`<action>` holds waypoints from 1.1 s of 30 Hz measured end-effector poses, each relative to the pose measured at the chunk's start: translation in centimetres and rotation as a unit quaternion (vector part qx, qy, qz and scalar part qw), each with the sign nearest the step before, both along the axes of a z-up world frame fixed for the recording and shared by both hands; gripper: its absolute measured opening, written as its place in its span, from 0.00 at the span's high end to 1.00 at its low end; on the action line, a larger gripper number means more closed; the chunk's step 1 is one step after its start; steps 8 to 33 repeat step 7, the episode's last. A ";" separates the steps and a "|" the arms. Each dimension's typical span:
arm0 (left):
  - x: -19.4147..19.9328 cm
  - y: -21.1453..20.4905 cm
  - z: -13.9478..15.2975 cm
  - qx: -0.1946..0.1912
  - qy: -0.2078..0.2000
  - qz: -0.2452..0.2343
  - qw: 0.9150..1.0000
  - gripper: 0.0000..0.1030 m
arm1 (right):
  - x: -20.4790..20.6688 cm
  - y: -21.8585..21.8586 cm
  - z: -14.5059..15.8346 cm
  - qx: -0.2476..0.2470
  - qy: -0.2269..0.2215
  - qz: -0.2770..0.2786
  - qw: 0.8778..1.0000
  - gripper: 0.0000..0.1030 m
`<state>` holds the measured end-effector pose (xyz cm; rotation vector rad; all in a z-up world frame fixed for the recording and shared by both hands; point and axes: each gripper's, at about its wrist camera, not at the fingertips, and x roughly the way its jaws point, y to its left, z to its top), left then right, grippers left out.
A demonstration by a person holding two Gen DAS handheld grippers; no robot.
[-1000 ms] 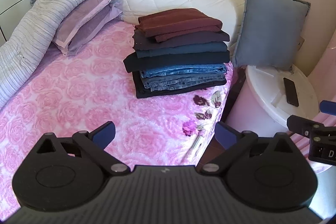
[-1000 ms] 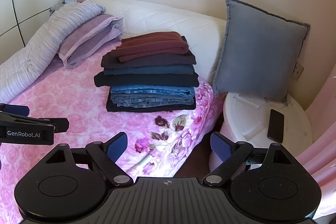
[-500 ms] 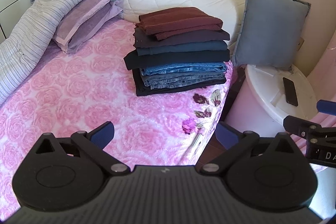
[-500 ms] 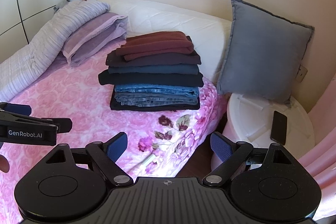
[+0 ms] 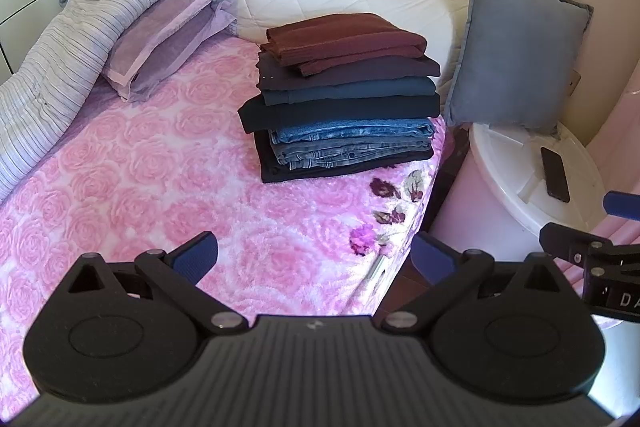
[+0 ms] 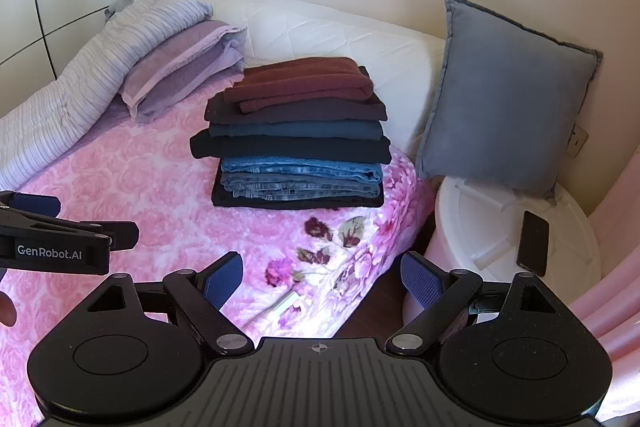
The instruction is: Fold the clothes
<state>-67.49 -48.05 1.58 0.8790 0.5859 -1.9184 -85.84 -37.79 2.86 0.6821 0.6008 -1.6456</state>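
Both grippers hang level above the near edge of the bed (image 5: 132,187), pointing toward the headboard. The left gripper (image 5: 314,255) fills the bottom of its own view, jaws spread wide and holding nothing; in the right wrist view it shows side-on at the left edge (image 6: 60,239), with a fingertip (image 6: 6,309) of the person just below it. The right gripper (image 6: 322,277) has its jaws equally wide apart and empty, over the bed's corner; its tips enter the lower right of the left wrist view (image 5: 588,231). The stack of folded clothes (image 5: 344,99) sits at frame centre on the pink rose blanket, maroon piece on top, jeans low down, well apart from both grippers. A grey cushion (image 6: 508,95) leans at the upper right beside it.
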 end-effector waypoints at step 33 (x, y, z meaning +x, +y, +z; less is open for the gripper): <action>0.1 0.1 0.1 0.000 0.005 0.000 1.000 0.01 | 0.0 0.1 -0.2 0.002 -0.002 -0.001 1.000 0.13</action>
